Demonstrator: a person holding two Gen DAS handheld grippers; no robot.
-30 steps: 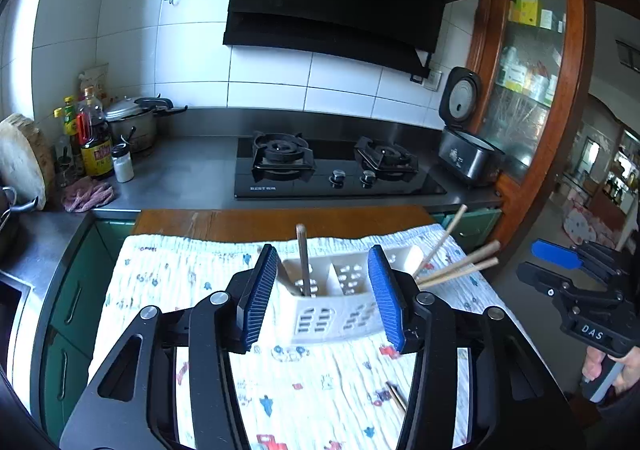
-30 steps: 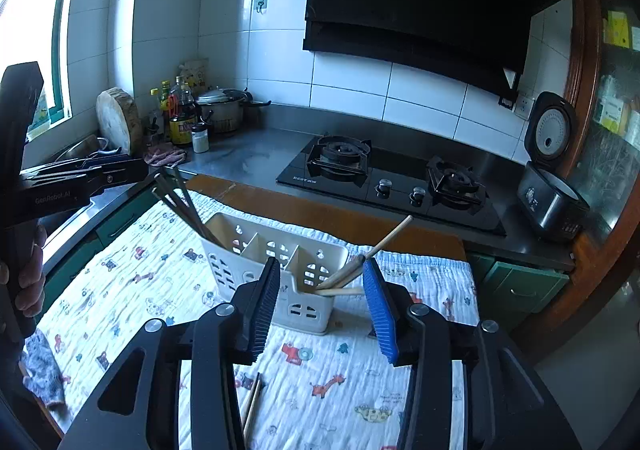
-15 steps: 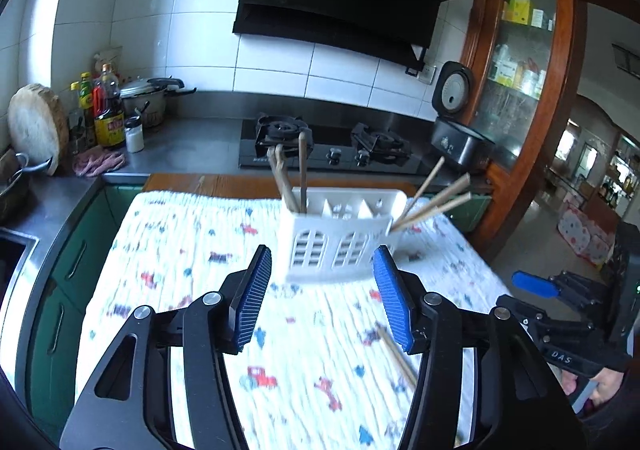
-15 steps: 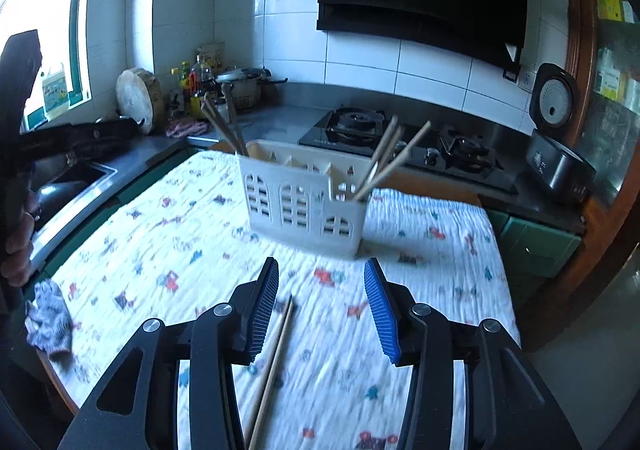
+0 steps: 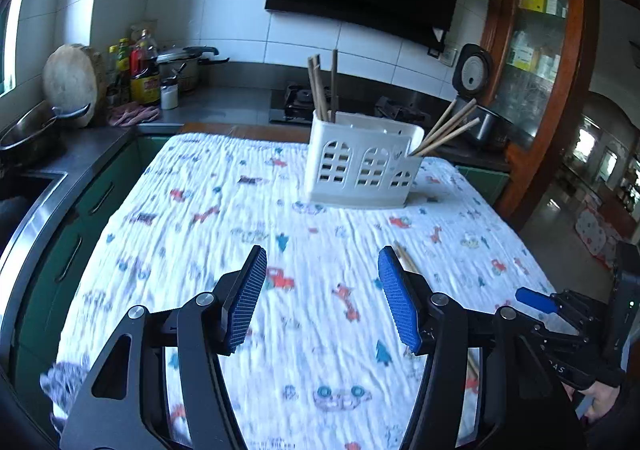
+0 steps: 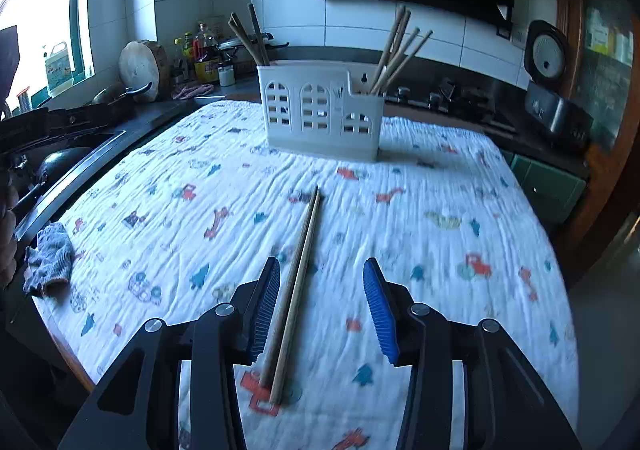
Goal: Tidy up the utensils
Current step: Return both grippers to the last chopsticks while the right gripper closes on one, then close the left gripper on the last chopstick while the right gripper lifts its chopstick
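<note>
Two open grippers hover over a printed cloth (image 6: 420, 210) with a loose pair of chopsticks (image 6: 298, 274) lying short of the white utensil caddy (image 6: 320, 110).

Only the right wrist view shows the pair whole: side by side on the cloth in front of the caddy, their near ends just inside the left pad of the right gripper (image 6: 322, 310), untouched; its jaws are closing. In the left wrist view just a short tip (image 5: 406, 258) peeks out behind the right finger of the left gripper (image 5: 322, 300), whose jaws are opening with nothing between them. The caddy holds dark chopsticks (image 5: 322, 84) at its left end and pale chopsticks (image 6: 398, 54) at its right. A grey rag (image 6: 50, 258) lies far left of the caddy, at the cloth's edge.
</note>
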